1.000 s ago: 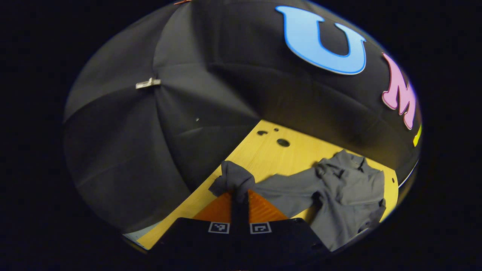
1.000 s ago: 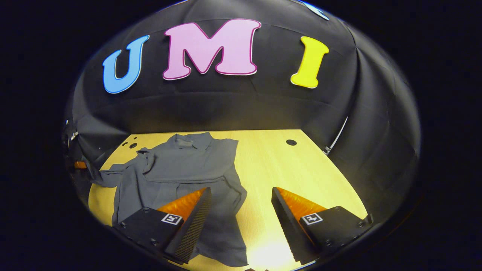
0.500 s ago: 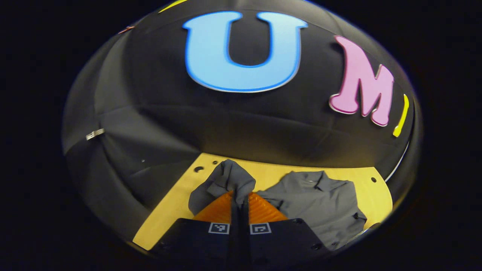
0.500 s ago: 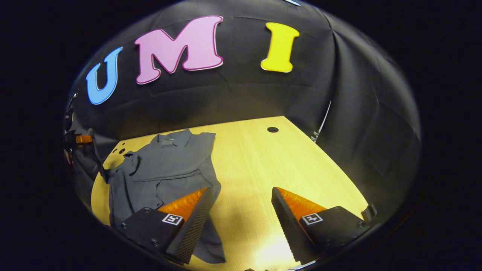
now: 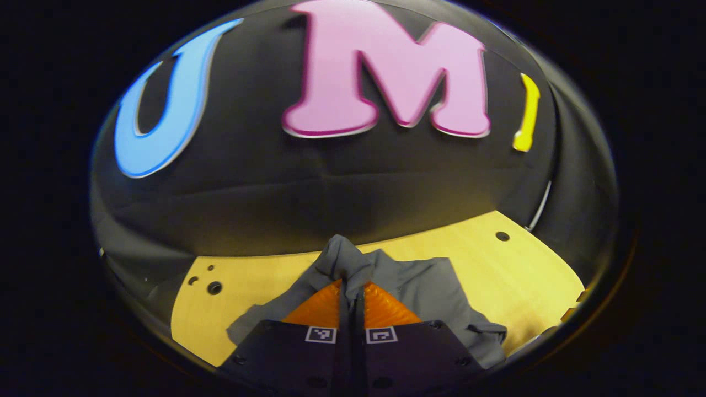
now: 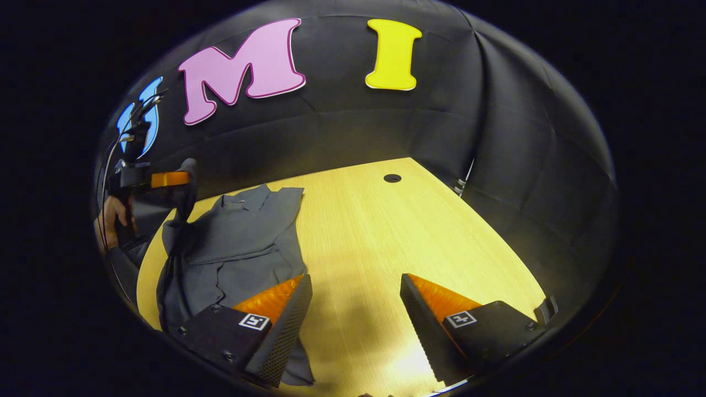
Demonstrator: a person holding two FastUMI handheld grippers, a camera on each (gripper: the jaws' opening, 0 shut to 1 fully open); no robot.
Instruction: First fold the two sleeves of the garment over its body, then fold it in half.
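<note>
Pinching a bunch of grey cloth between its closed fingers, the left gripper (image 5: 351, 284) holds one sleeve (image 5: 343, 260) of the garment (image 5: 436, 292) raised over the shirt's body. In the right gripper view that same sleeve (image 6: 186, 190) hangs from the tool, lifted above the wooden table (image 6: 397, 231), with a hand (image 6: 110, 220) gripping the handle behind it. The grey shirt lies spread on the table's left part, collar toward the booth wall. The right gripper (image 6: 356, 286) hangs with its fingers wide apart, empty, one finger (image 6: 276, 314) over the shirt's lower hem.
</note>
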